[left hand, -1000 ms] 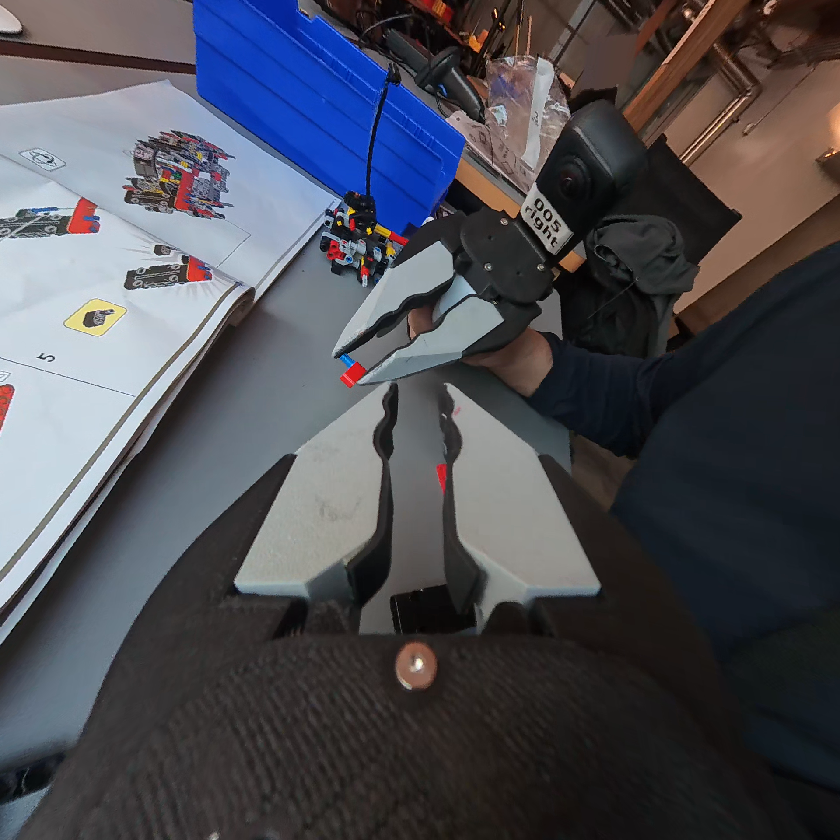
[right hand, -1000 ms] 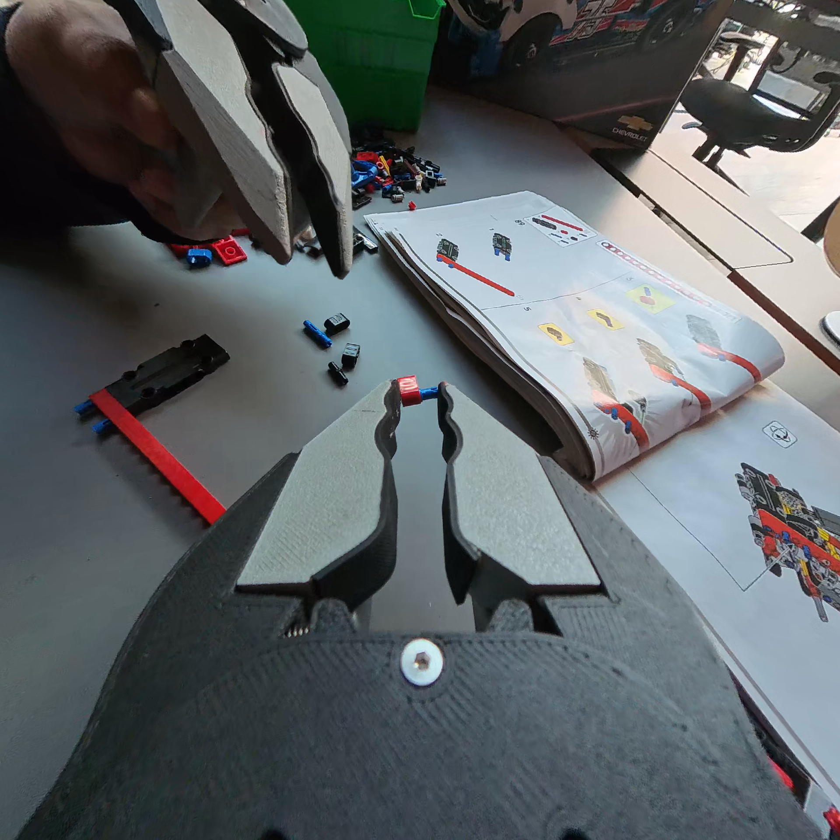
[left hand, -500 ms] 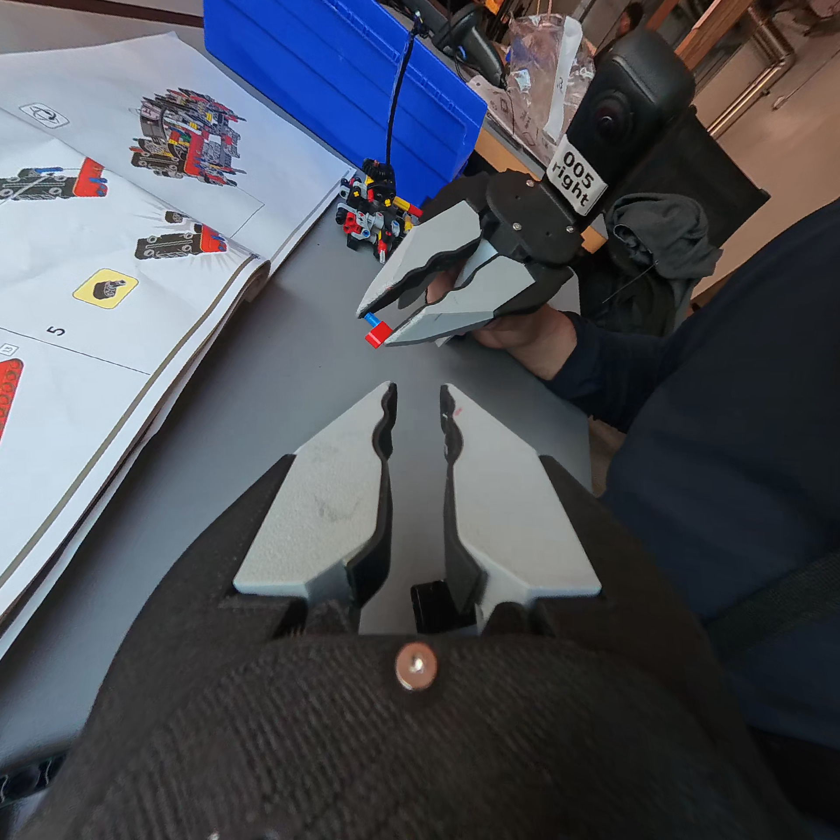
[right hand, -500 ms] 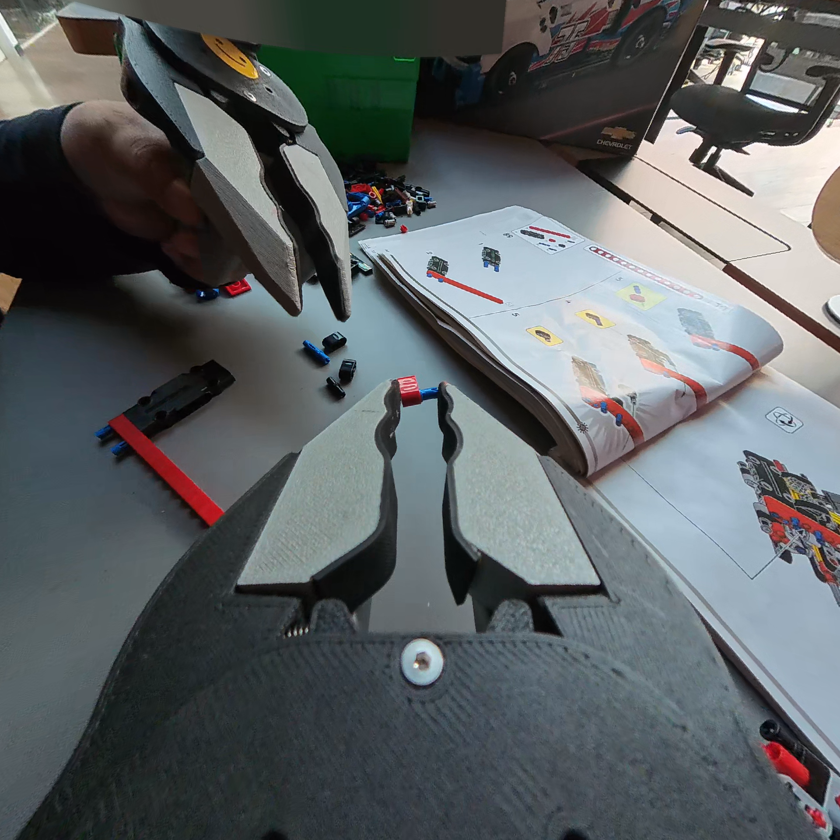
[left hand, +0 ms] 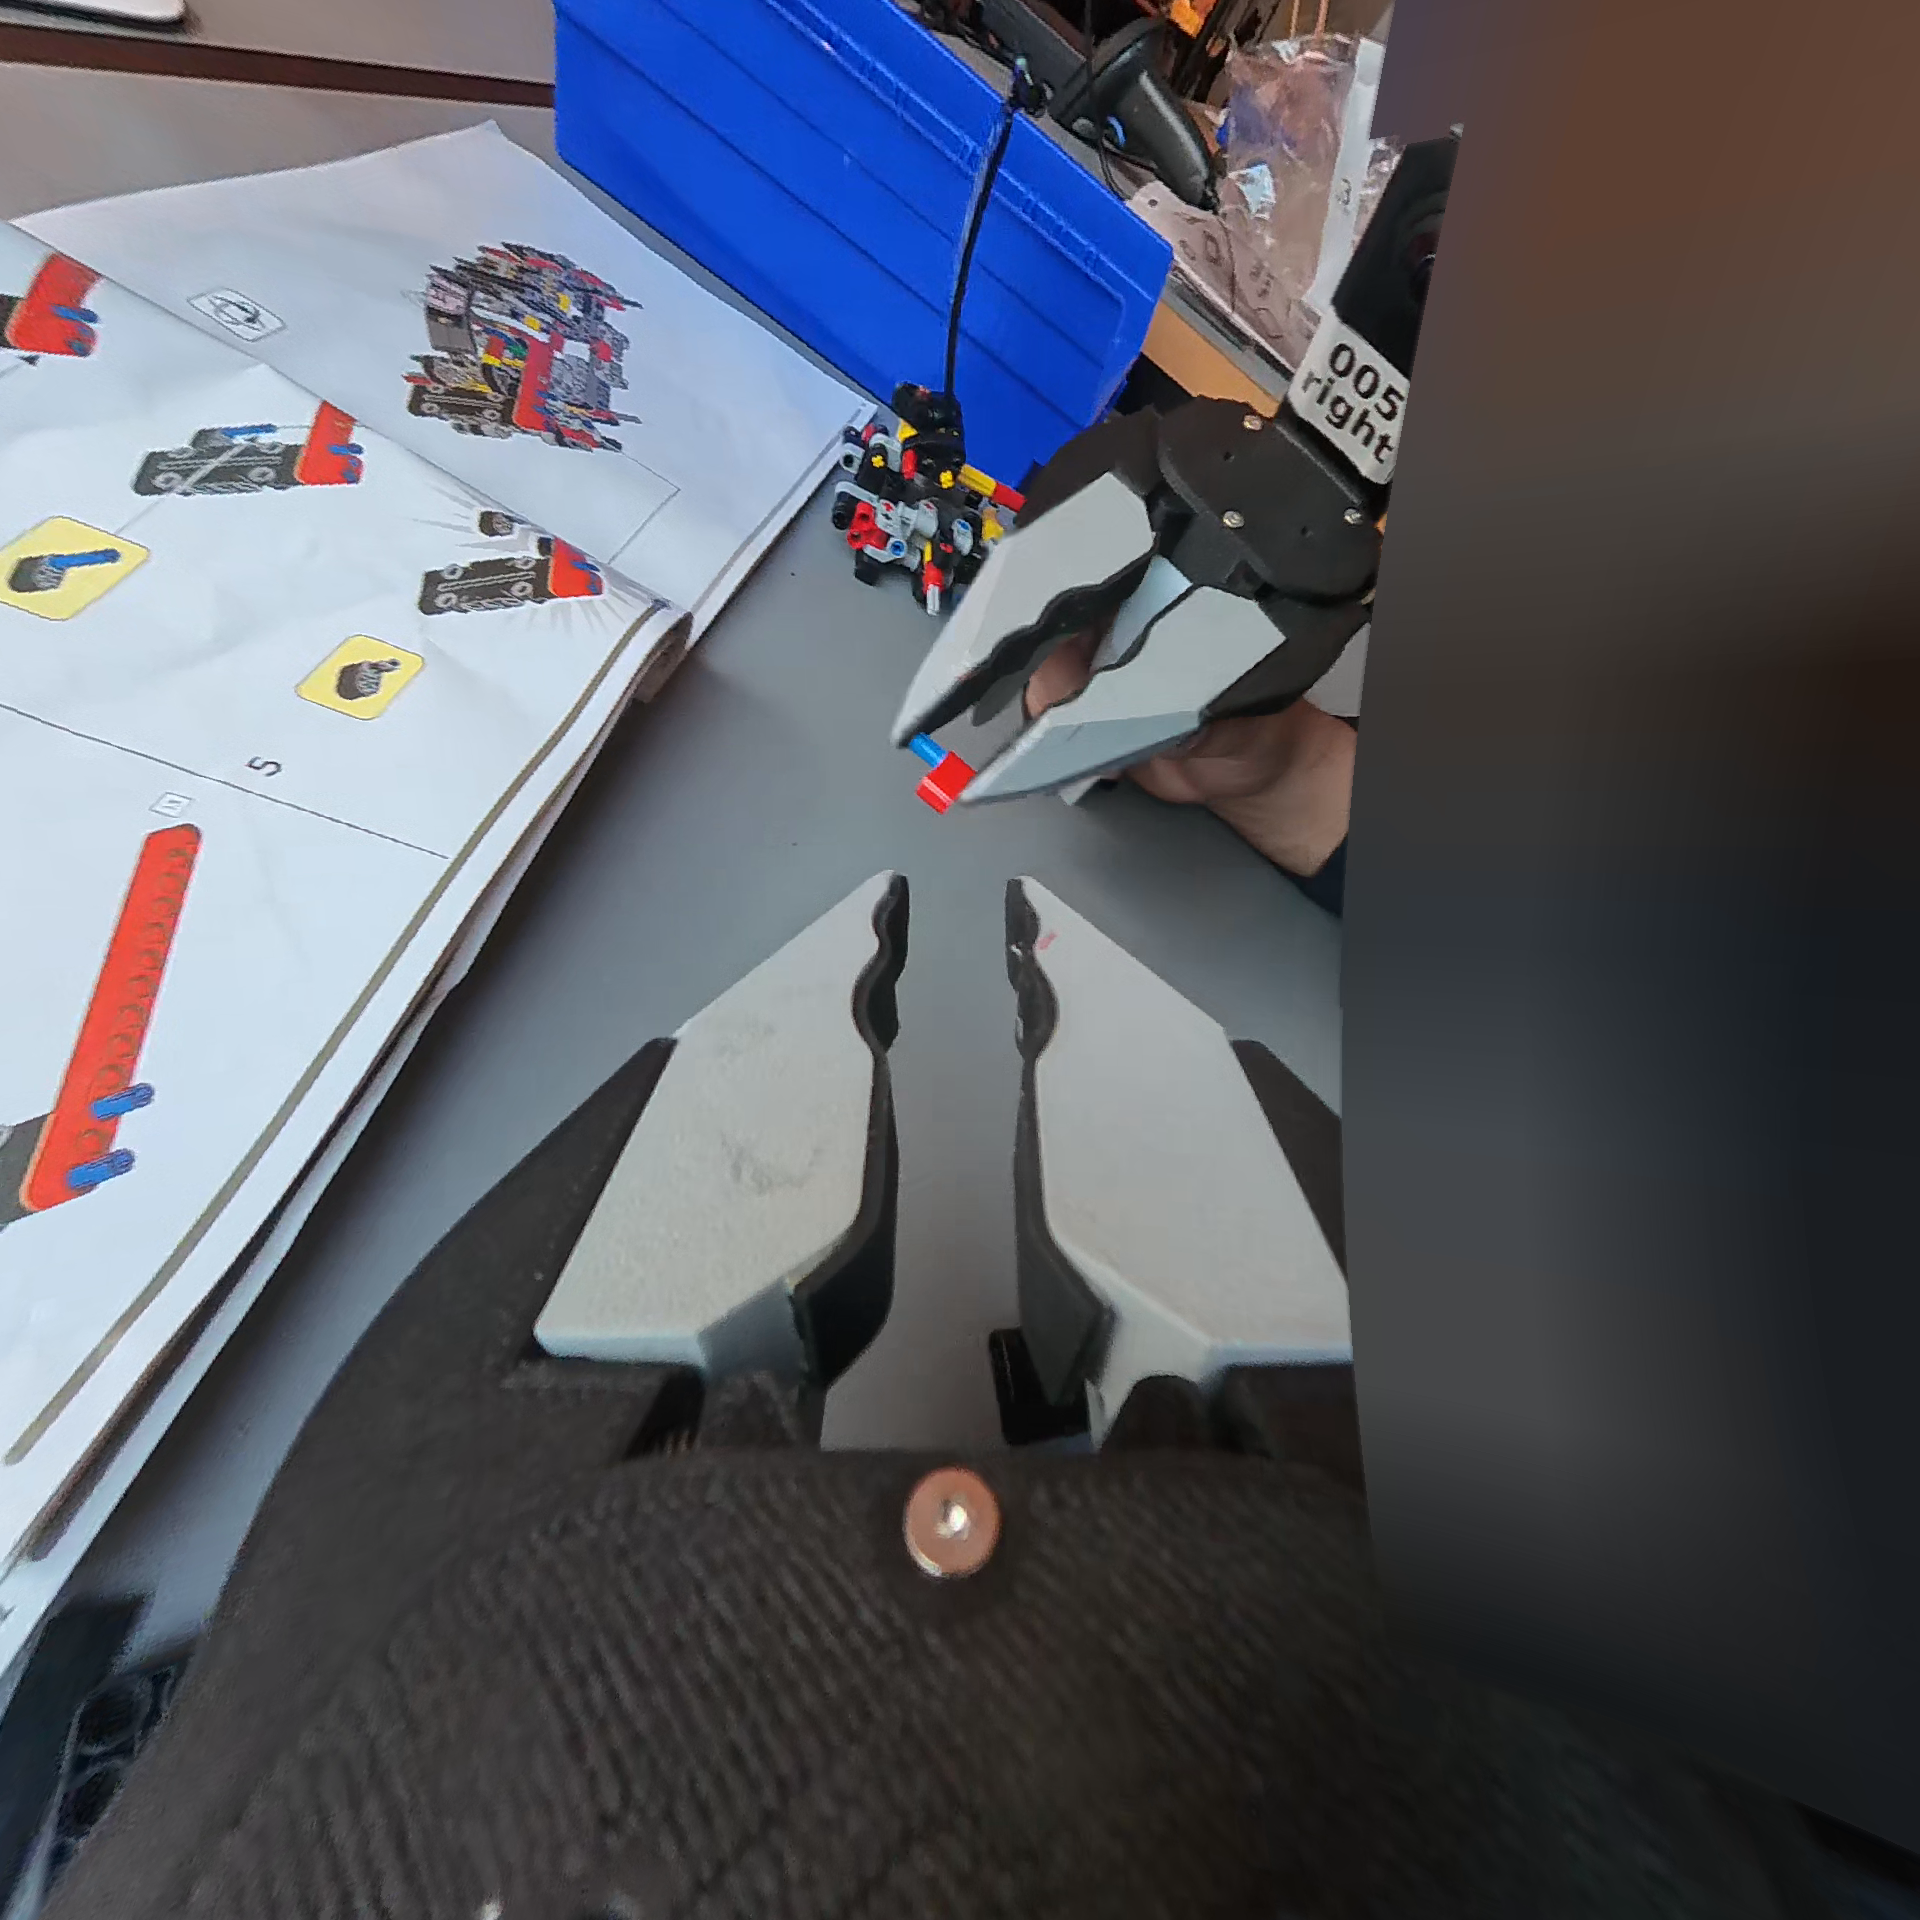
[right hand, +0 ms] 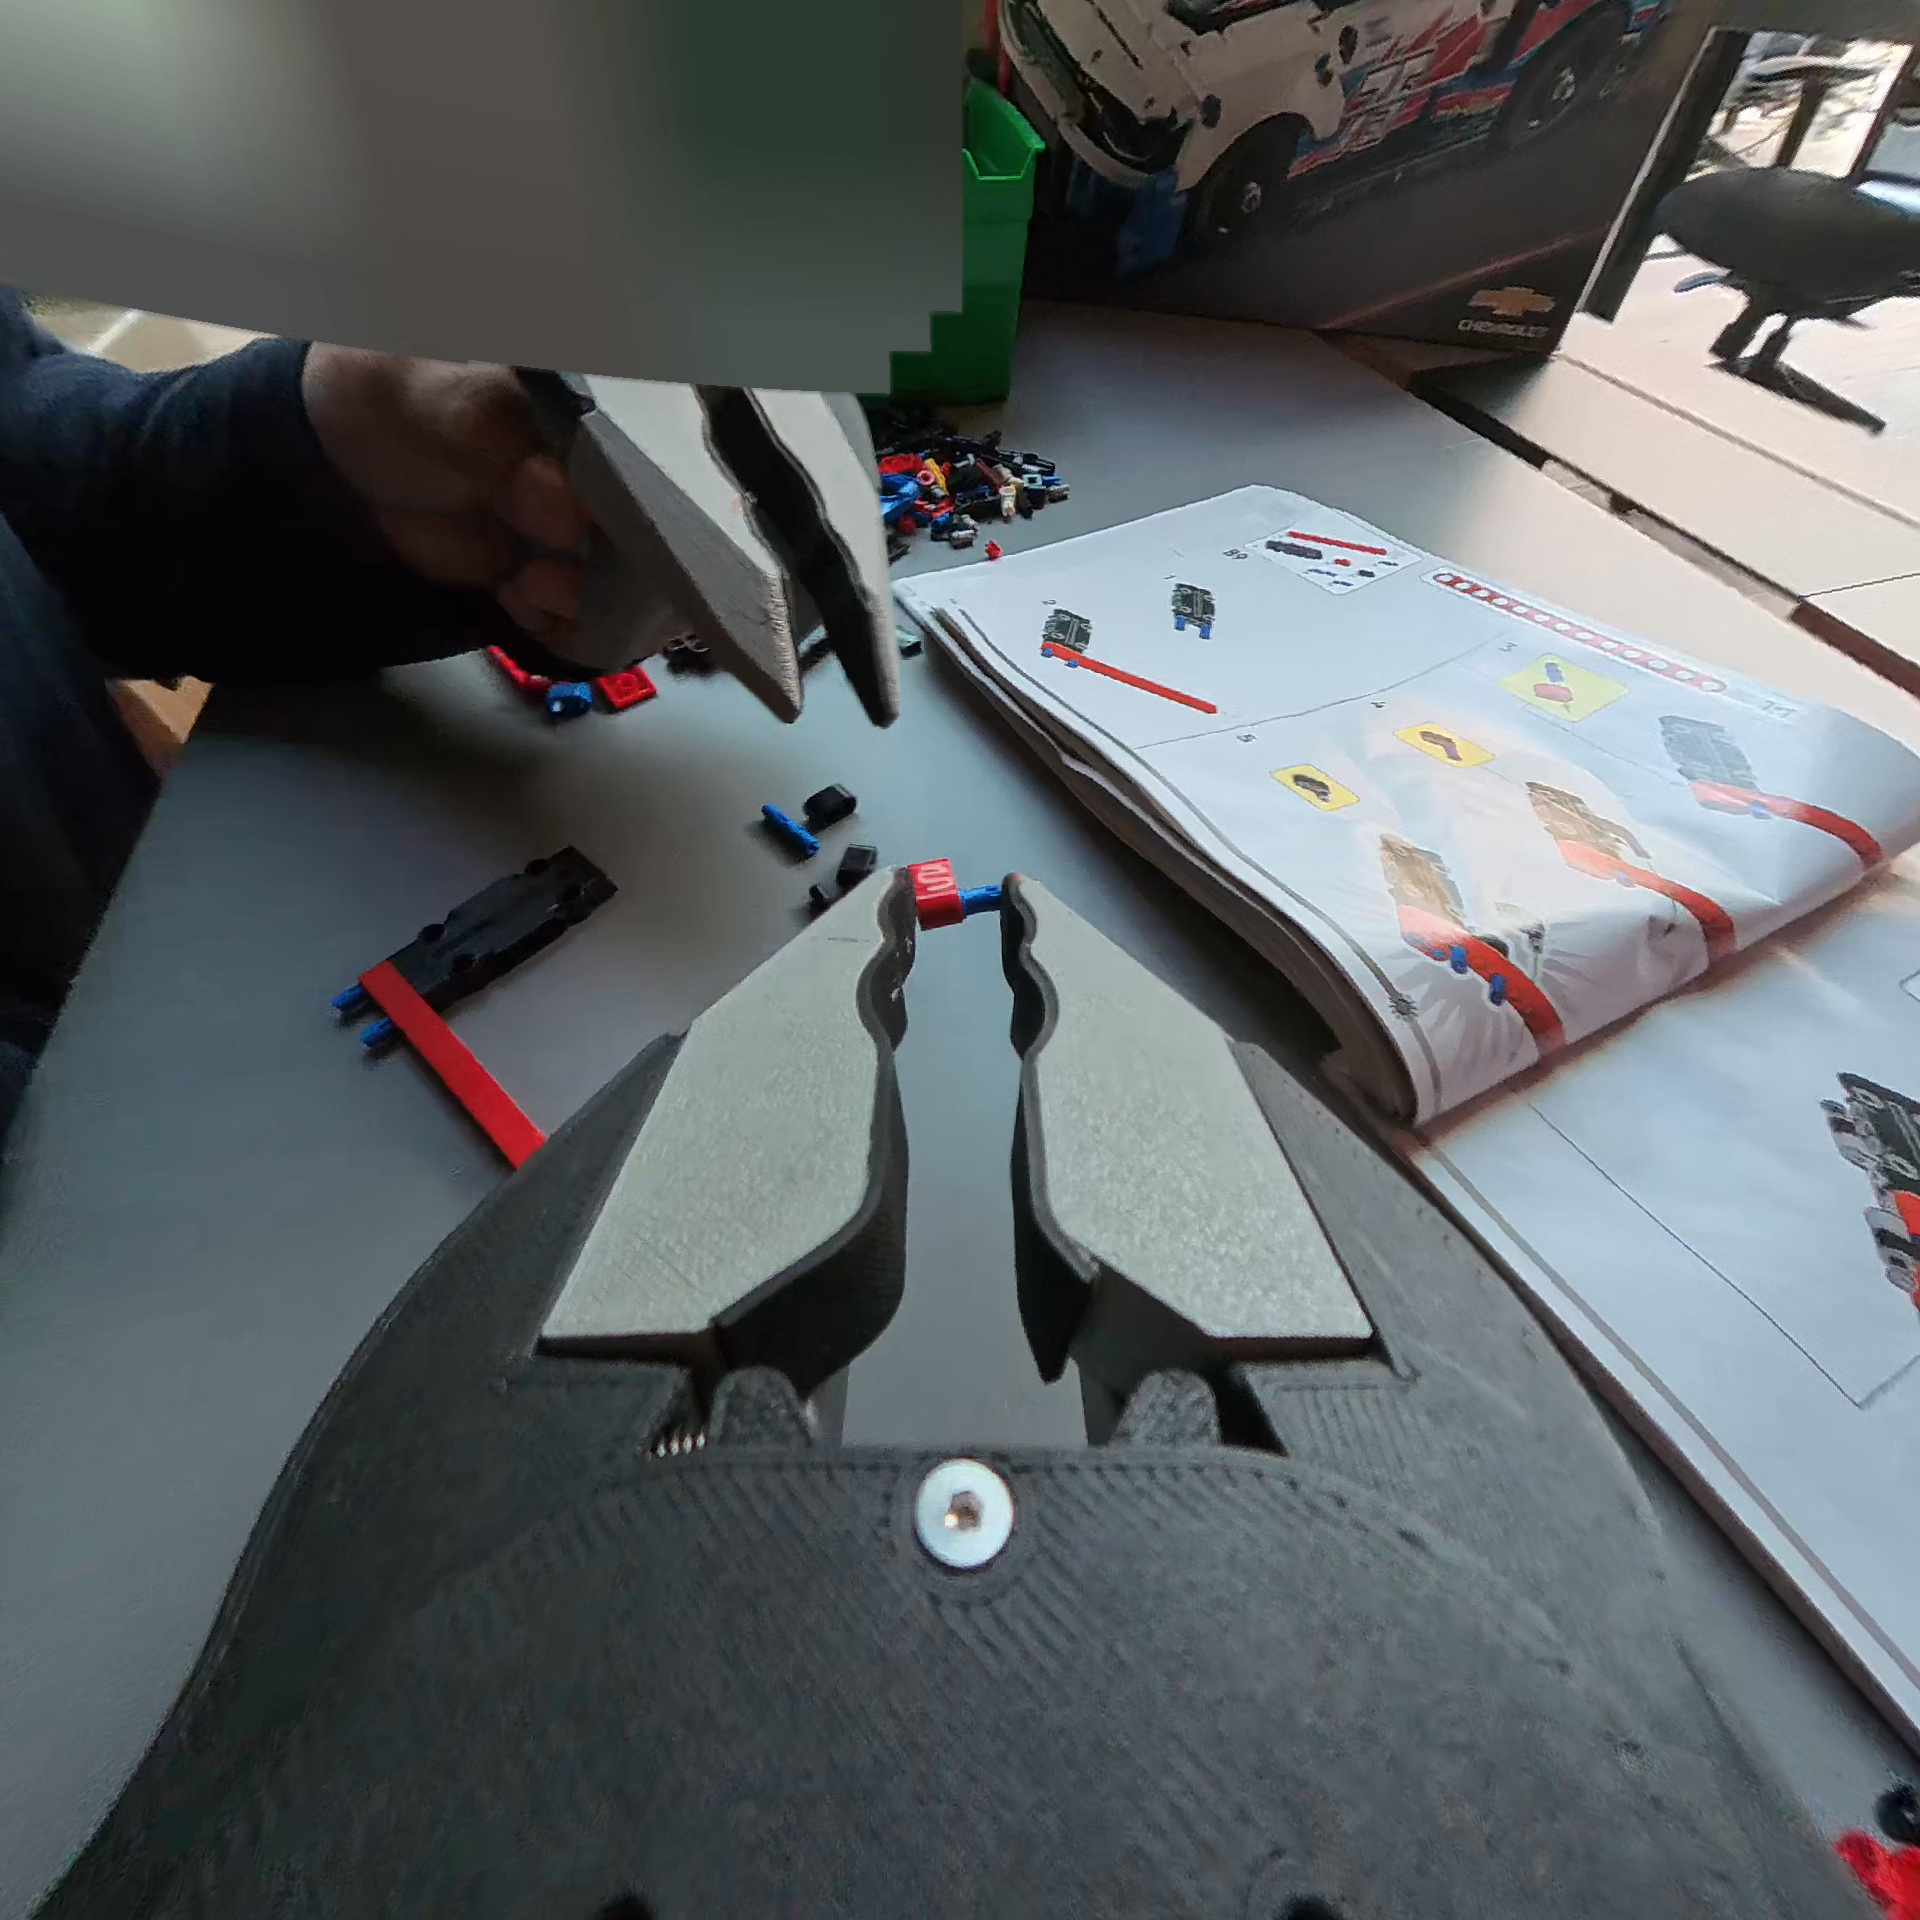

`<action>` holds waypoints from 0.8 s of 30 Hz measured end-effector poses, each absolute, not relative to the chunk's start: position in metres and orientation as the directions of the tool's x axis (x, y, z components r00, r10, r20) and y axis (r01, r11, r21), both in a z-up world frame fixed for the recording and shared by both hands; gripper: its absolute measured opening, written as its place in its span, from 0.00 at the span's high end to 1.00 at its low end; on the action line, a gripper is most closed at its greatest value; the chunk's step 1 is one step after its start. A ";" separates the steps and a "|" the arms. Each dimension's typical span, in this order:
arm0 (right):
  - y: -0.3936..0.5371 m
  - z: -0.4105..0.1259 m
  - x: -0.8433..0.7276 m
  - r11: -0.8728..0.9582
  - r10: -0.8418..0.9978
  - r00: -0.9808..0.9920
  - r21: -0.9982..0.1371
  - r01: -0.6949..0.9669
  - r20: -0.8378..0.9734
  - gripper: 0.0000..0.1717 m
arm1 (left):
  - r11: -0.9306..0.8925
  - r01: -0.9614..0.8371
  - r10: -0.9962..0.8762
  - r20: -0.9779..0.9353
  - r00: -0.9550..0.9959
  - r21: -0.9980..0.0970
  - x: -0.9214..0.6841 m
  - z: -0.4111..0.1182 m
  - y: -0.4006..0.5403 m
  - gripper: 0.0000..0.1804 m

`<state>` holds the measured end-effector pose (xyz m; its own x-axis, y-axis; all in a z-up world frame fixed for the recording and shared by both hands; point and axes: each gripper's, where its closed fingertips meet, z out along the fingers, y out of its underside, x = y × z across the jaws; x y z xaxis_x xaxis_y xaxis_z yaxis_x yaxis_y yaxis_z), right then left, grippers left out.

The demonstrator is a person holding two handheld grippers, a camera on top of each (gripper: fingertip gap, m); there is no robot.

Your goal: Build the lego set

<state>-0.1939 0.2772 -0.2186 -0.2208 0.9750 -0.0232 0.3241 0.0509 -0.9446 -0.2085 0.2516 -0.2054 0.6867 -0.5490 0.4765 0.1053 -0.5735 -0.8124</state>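
- Red plastic bush on a short blue pin (right hand: pixel 951 894), pinched endwise at the very tips of the right gripper (right hand: pixel 951 896): red end against one fingertip (right hand: pixel 883 914), blue end against the other, held clear above the grey tabletop (right hand: pixel 260 1299).
- Could pivot or shoot out, since only the two ends are gripped and the piece sits at the outermost edge of the pads.
- Might also come apart, pin sliding out of bush, if squeezed off-axis.
- Left gripper (left hand: pixel 956 894) narrowly parted and empty, bare tabletop showing between its fingers; hovering just short of the held piece (left hand: pixel 940 774).
- Could knock the piece loose with a fingertip if brought in at an angle.
- Loose small black and blue connector pieces (right hand: pixel 821 831) lying on the table just beyond the right fingertips; dropped piece likely to land among them and be awkward to pick out.
- Black plate joined to a long red beam (right hand: pixel 457 997) lying off to the side, near enough to be nudged by a low sweep.
- Open white instruction booklet (right hand: pixel 1455 831) close alongside; raised page edge could snag a finger or hide a part that rolls under it.
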 end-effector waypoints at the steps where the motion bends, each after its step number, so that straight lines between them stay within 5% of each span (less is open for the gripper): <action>1: 0.273 -0.220 -0.194 0.049 0.970 -0.242 -0.941 0.334 -0.035 0.92 | -0.571 0.107 -0.544 0.472 0.693 -0.814 -0.211 -0.205 0.253 0.91; 12: 0.204 -0.221 -0.177 0.096 0.879 -0.468 -0.930 0.354 -0.088 0.92 | -0.510 -0.060 -0.592 0.300 0.749 -0.858 -0.211 -0.207 0.248 0.91; 24: 0.131 -0.240 -0.144 0.152 0.901 -0.429 -0.879 0.452 -0.064 0.92 | -0.419 -0.369 -0.738 0.074 0.671 -0.830 -0.203 -0.212 0.195 0.90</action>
<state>-0.1444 0.1311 -0.2398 -0.4287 0.9012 -0.0643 0.4522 0.1524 -0.8788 -0.2031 0.1949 -0.2123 0.6712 -0.7376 0.0743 -0.3689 -0.4192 -0.8295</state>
